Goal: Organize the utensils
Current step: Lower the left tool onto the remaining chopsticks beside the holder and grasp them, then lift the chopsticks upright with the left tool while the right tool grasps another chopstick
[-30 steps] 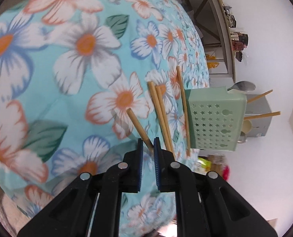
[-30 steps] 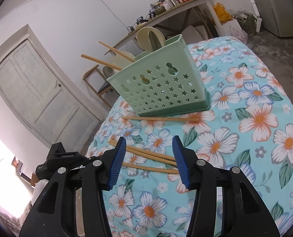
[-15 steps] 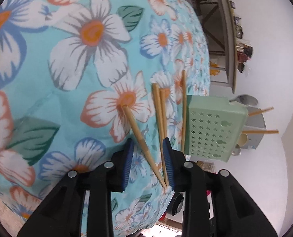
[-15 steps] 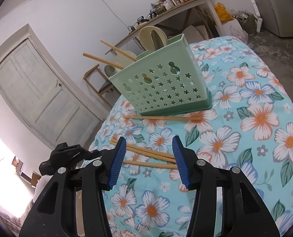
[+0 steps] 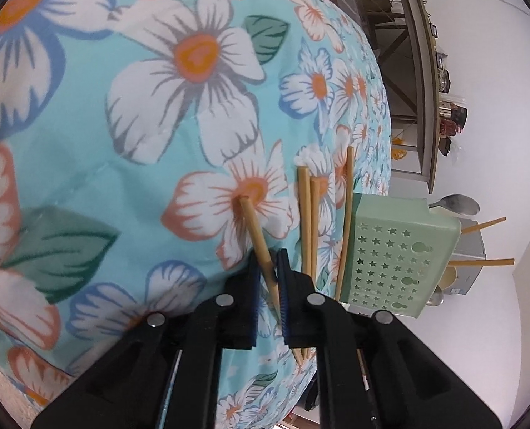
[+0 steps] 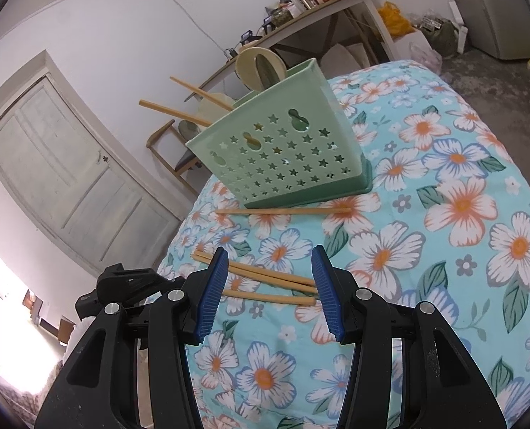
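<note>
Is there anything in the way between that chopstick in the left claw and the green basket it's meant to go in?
Yes. Between the left gripper, shut on the chopstick, and the green holder, three more chopsticks lie on the cloth: a pair and a single one along the holder's base. Lifting over them should clear.

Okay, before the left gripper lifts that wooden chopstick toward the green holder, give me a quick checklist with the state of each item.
1. Left gripper closed on the single wooden chopstick; jaws have just been closing: ok.
2. Grip near the stick's middle: cannot tell.
3. Two neighbouring wooden chopsticks outside the jaws: ok.
4. Pale green star-perforated plastic utensil holder upright on the floral tablecloth: ok.
5. Room left inside the holder: cannot tell.
6. Right gripper open, holding nothing: ok.
</note>
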{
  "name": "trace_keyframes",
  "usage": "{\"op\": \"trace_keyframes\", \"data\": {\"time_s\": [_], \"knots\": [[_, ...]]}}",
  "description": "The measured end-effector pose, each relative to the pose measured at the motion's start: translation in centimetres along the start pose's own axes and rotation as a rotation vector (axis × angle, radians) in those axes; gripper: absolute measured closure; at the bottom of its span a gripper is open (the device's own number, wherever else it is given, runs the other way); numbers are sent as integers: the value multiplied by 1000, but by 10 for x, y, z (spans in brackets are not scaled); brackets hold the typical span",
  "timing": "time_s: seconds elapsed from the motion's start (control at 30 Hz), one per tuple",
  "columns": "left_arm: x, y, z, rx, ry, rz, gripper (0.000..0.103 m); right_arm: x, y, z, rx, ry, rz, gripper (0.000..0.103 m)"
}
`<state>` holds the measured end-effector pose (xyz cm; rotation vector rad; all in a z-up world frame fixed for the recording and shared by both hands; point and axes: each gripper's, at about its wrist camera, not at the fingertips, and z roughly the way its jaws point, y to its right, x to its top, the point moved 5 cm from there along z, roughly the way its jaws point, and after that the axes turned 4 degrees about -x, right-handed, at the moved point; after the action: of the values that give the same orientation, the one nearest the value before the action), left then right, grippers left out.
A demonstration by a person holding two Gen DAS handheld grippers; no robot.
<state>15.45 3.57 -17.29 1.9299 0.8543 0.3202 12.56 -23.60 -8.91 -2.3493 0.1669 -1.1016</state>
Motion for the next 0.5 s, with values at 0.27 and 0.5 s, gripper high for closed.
{"op": "trace_keyframes", "data": {"time_s": [0.27,0.5], "knots": [[-3,25,-16,-22,43,176,95,2,-2,-5,-8,8,-14,56],[-5,67,-44,-77,116,444,96,6,-9,-6,-20,19,-47,56]]}}
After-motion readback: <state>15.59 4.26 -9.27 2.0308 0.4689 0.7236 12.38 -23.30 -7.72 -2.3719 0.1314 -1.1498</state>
